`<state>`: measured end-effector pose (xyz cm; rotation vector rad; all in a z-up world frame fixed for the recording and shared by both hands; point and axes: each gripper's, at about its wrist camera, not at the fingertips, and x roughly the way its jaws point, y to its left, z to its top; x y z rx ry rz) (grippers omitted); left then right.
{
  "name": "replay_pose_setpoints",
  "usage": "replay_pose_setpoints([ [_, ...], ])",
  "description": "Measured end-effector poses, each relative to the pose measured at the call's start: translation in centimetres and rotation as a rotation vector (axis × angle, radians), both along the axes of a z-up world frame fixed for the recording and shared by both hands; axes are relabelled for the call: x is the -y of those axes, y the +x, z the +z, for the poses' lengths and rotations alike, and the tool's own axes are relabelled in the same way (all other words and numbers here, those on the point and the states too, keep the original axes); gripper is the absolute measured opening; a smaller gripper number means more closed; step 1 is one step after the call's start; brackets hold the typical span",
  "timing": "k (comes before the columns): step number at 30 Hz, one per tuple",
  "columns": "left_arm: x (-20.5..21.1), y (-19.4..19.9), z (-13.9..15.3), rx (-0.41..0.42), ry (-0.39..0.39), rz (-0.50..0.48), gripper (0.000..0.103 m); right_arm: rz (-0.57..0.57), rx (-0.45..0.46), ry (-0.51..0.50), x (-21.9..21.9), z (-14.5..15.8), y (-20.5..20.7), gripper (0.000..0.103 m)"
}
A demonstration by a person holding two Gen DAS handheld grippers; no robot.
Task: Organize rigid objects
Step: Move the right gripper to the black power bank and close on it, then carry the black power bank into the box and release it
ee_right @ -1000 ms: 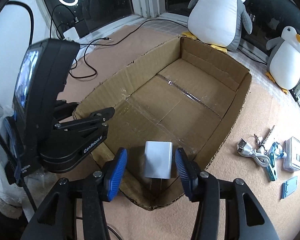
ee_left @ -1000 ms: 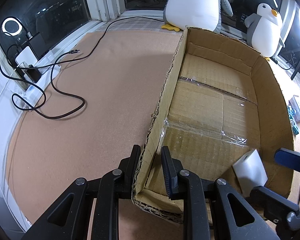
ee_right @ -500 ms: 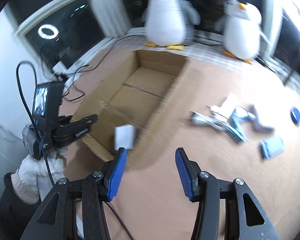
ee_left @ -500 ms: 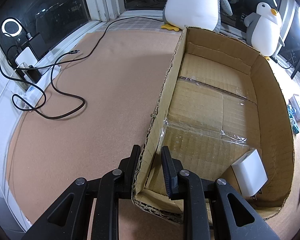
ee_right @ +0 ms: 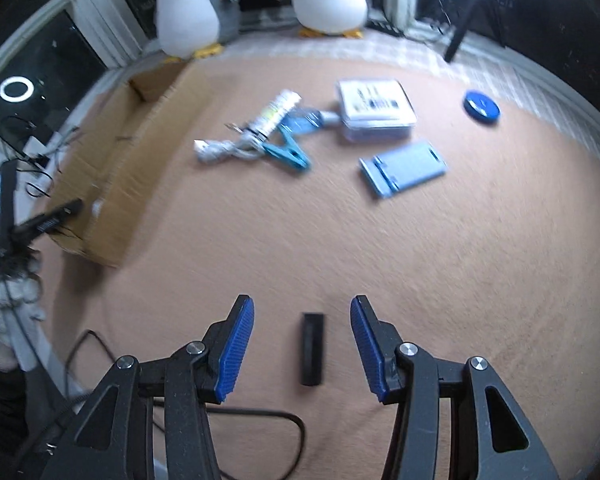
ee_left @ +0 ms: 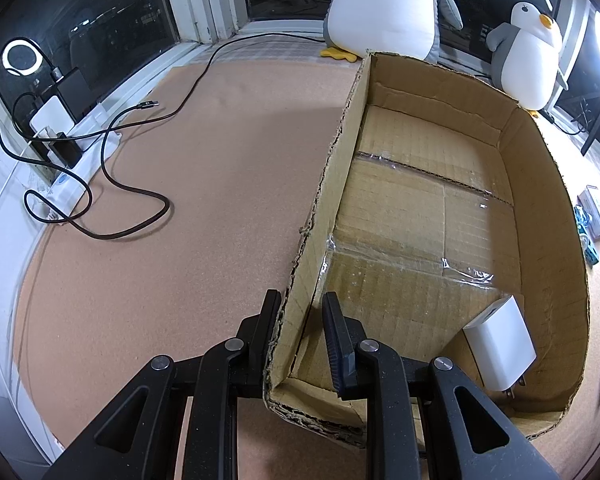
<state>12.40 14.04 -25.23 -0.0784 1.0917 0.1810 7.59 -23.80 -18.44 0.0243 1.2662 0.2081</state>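
surface [ee_right: 440, 264]: tan cork-like mat; carries the box and all loose items.
cardboard box [ee_left: 540, 184]: open-topped, at the left side of the surface; holds one item only.
left claw [ee_left: 300, 332]: clenched on the box's left wall near its near corner, one finger outside, one inside; judged to be steadying the box.
right claw [ee_right: 302, 344]: released, nothing between the pads; hangs over the near edge of the surface, straddling the black bar from above without touching it.
white charger [ee_left: 500, 348]: done; lies in the box's near right corner, prongs toward the near wall.
clear case [ee_right: 374, 110]: left; far part of the surface.
blue flat holder [ee_right: 404, 168]: left; just nearer than the case.
white cable, tube and teal clip [ee_right: 260, 136]: left; clustered between box and case.
blue disc [ee_right: 481, 106]: left; far right.
black bar [ee_right: 312, 348]: left; judged next pick.
progress: early, one of several stowed.
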Motion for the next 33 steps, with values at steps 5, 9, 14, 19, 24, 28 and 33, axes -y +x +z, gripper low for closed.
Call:
replay_pose_setpoints([
  [5,0.0,0.0,0.0,0.000,0.001,0.000,0.023,0.005,-0.045,-0.019,0.7,-2.0,-0.2,0.046],
  [9,0.0,0.0,0.0,0.000,0.001,0.001,0.023,0.037,-0.065,-0.058,0.2,-3.1,-0.4,0.038],
  [14,0.0,0.0,0.0,0.000,0.001,0.001,0.023,0.056,-0.083,-0.089,-0.2,-4.1,-0.3,0.033],
  [19,0.1,0.0,0.0,0.000,0.001,0.001,0.023,0.072,-0.073,-0.122,-0.5,-4.2,-0.5,0.025],
  [24,0.1,0.0,0.0,0.000,0.001,0.001,0.023,0.060,-0.072,-0.114,-0.6,-4.2,-0.6,0.017],
  [28,0.1,0.0,0.0,0.000,0.001,0.001,0.023,0.040,-0.073,-0.084,-0.2,-4.1,-0.5,0.015],
  [33,0.1,0.0,0.0,0.000,0.001,0.001,0.023,0.008,-0.061,-0.044,0.3,-3.6,-0.2,0.015],
])
